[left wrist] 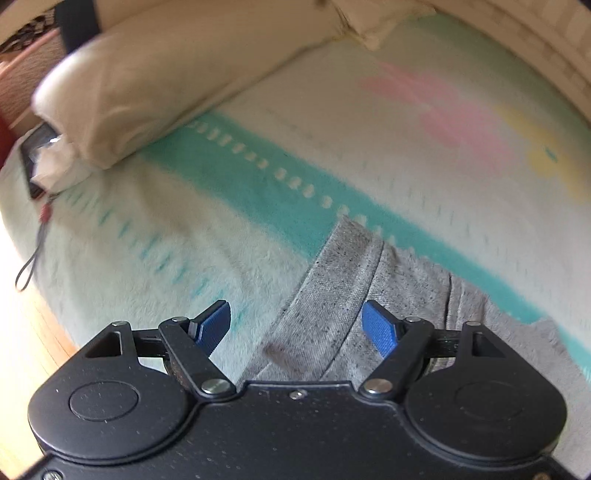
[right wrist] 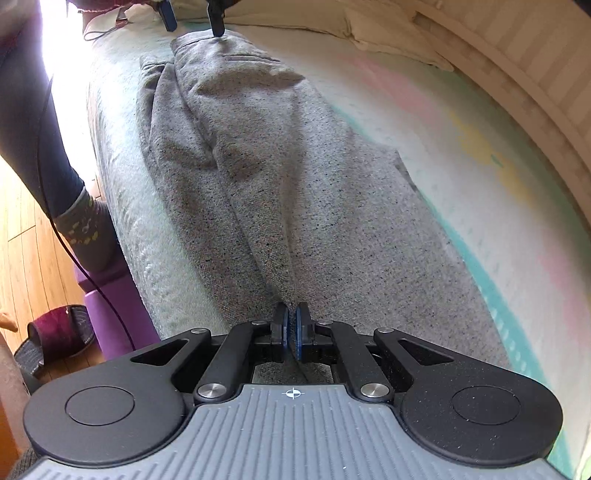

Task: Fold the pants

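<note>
Grey speckled pants (right wrist: 258, 166) lie lengthwise on a pale fleece blanket (right wrist: 461, 155) with teal, pink and yellow patches. My right gripper (right wrist: 291, 314) is shut on a pinched ridge of the pants' cloth at the near end; creases run up to its blue pads. At the far end of the pants my left gripper (right wrist: 192, 18) hangs just above the cloth. In the left wrist view the left gripper (left wrist: 295, 310) is open wide over the pants' (left wrist: 332, 280) end with its band, and nothing is between its blue fingers (left wrist: 380, 328).
A cream pillow (left wrist: 129, 92) lies at the blanket's far left, with a dark flat device and white cloth (left wrist: 40, 162) and a cord beside it. A person's socked leg (right wrist: 85, 221) stands by the bed's edge on wood floor, near a slipper (right wrist: 59, 332).
</note>
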`<state>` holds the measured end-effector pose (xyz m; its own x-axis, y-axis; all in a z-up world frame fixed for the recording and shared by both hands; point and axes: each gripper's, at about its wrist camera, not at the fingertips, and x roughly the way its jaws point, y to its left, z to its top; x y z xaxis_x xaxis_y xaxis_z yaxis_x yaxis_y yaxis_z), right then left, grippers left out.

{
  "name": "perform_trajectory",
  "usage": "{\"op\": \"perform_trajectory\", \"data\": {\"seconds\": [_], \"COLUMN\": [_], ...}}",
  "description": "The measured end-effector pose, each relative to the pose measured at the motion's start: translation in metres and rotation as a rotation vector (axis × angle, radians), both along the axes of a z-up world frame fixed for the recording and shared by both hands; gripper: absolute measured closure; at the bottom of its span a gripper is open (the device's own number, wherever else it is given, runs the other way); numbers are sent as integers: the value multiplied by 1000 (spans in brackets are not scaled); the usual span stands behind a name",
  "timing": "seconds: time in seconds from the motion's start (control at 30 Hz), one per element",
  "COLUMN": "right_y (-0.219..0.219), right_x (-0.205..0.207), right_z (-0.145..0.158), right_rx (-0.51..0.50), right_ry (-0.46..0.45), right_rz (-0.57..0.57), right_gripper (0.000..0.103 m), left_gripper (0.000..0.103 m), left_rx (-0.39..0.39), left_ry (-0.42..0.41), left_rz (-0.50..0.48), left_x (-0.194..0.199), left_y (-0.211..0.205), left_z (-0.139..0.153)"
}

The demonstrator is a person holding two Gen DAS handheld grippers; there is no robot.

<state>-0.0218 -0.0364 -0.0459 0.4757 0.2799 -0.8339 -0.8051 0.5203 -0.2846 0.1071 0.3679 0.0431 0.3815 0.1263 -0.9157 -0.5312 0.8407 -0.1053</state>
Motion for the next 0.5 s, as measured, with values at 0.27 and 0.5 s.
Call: {"op": "perform_trajectory", "data": {"seconds": [0.27, 0.5], "right_y": [1, -16], "right_x": [3, 13], "right_z": [0, 25], "right_rx": [-4, 106], "right_ry": [11, 34], "right_rz": [-7, -68], "right_gripper": [99, 99], "left_gripper": [76, 98], "left_rx": [-97, -64], "left_ry": [68, -22], "left_rz": [-157, -154], "left_x": [18, 4], "left_y": [-11, -21], "left_z": [-23, 7]}}
